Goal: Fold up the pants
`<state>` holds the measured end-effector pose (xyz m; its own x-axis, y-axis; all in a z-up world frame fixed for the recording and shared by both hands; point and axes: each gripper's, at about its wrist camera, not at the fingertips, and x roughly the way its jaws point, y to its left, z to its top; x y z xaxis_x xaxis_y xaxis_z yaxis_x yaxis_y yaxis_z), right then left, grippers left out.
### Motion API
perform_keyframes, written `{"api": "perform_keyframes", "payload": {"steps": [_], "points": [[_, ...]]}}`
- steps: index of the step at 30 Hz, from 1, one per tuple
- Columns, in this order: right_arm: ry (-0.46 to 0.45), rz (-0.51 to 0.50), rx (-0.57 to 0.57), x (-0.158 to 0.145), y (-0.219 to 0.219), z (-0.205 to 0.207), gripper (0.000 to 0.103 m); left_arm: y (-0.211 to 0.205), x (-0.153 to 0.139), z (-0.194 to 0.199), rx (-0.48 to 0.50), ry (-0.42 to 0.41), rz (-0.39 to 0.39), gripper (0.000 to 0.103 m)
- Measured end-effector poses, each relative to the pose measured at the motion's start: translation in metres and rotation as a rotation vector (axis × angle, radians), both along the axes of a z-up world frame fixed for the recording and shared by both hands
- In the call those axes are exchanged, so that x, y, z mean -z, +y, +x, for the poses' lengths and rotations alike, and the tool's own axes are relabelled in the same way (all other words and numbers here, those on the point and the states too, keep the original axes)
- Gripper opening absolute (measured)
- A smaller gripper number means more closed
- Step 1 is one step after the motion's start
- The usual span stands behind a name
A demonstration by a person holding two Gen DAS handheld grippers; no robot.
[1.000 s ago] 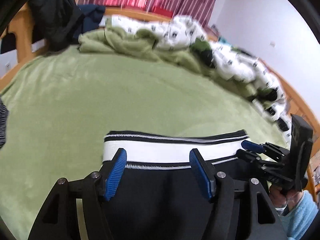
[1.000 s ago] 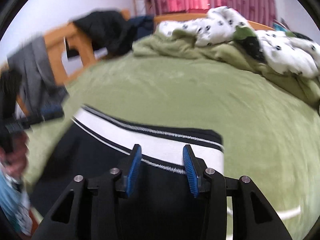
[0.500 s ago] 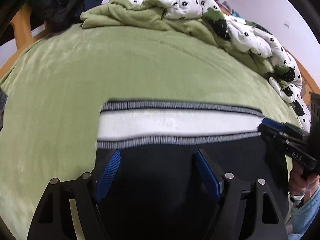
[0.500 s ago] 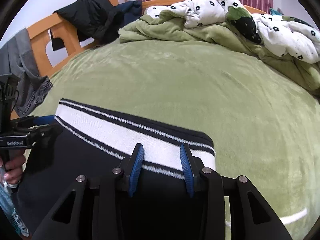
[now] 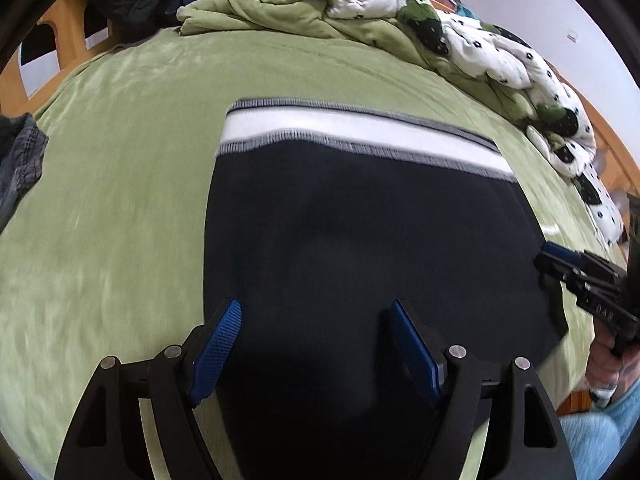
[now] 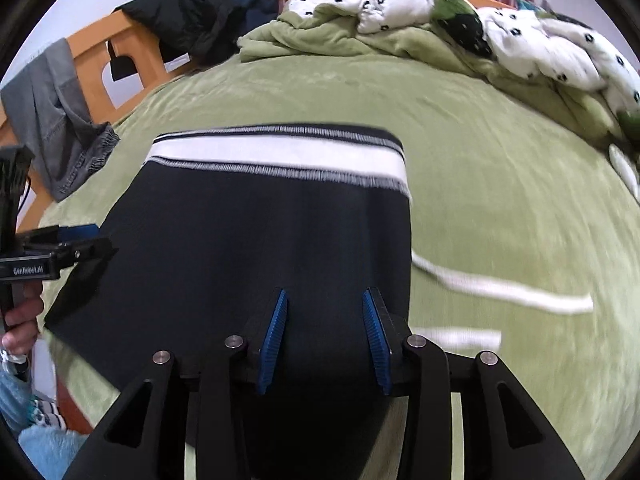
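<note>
Black pants (image 5: 360, 240) with a white, striped waistband (image 5: 360, 132) lie flat on the green bed, waistband at the far end. They also show in the right wrist view (image 6: 260, 240), waistband (image 6: 280, 156) far. My left gripper (image 5: 316, 316) is open, its blue pads over the near part of the black fabric, holding nothing. My right gripper (image 6: 324, 308) is open over the near right part of the pants, holding nothing. Each gripper shows in the other's view: the right one (image 5: 560, 264) and the left one (image 6: 80, 240).
The green bedspread (image 5: 120, 160) surrounds the pants. A rumpled green blanket and white flowered quilt (image 5: 400, 12) lie at the far side. Dark clothes (image 6: 192, 16) and grey trousers (image 6: 56, 116) hang on the wooden bed frame. White drawstrings (image 6: 500, 288) lie right of the pants.
Both grippers have drawn back from the waistband toward the near end of the pants. The waistband now lies farther off and much more black fabric shows.
</note>
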<state>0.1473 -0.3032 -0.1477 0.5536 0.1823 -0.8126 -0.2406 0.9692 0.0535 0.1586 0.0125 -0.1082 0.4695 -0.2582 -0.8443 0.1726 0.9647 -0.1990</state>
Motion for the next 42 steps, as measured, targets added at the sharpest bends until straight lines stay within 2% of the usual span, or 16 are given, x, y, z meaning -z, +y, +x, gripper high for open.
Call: {"api": "perform_keyframes", "payload": {"steps": [2,5,12,16,20,24,26,28,29,30,32,33,34,36,38,42], "points": [[0.022,0.000,-0.002,0.003,-0.001,-0.015,0.043,0.005,0.002,-0.018,0.006,0.001,-0.003,0.074],[0.025,0.020,-0.003,0.005,-0.002,-0.034,0.044,0.013,0.005,-0.044,0.021,-0.006,-0.053,0.074],[0.085,0.017,-0.008,0.002,-0.006,-0.059,0.044,0.032,0.006,-0.089,0.043,0.020,-0.043,0.074],[0.011,0.009,0.045,-0.025,-0.016,-0.081,0.044,0.046,-0.001,-0.112,0.018,-0.066,0.035,0.073],[-0.060,0.073,0.089,-0.055,-0.023,-0.096,0.048,0.050,0.007,-0.119,0.030,-0.038,0.083,0.068],[-0.099,0.159,0.138,-0.075,-0.020,-0.103,0.048,0.037,0.016,-0.121,0.075,-0.055,0.149,0.067],[-0.095,0.137,0.160,-0.077,-0.010,-0.101,0.048,0.026,0.020,-0.118,0.089,-0.074,0.202,0.066],[-0.085,0.062,0.135,-0.078,0.003,-0.096,0.048,0.014,0.025,-0.112,0.103,-0.087,0.253,0.059],[-0.081,0.030,0.130,-0.078,0.009,-0.095,0.048,0.009,0.028,-0.109,0.110,-0.096,0.271,0.044],[-0.073,-0.003,0.119,-0.076,0.016,-0.094,0.048,0.005,0.030,-0.107,0.122,-0.104,0.272,0.024],[-0.064,-0.035,0.097,-0.072,0.023,-0.091,0.048,0.003,0.027,-0.103,0.103,-0.125,0.248,0.011],[-0.060,-0.049,0.094,-0.071,0.025,-0.090,0.048,0.007,0.020,-0.104,0.061,-0.161,0.223,0.011],[-0.057,-0.054,0.095,-0.070,0.025,-0.091,0.048,0.015,0.012,-0.106,0.028,-0.187,0.154,0.010],[-0.030,-0.062,0.093,-0.064,0.023,-0.090,0.048,0.031,0.013,-0.106,-0.019,-0.133,0.031,0.010],[0.011,-0.040,0.085,-0.057,0.020,-0.088,0.048,0.034,0.027,-0.104,-0.016,-0.082,0.022,0.011],[0.080,0.059,0.086,-0.048,0.008,-0.081,0.048,0.041,0.034,-0.118,0.014,-0.078,0.050,0.013]]}}
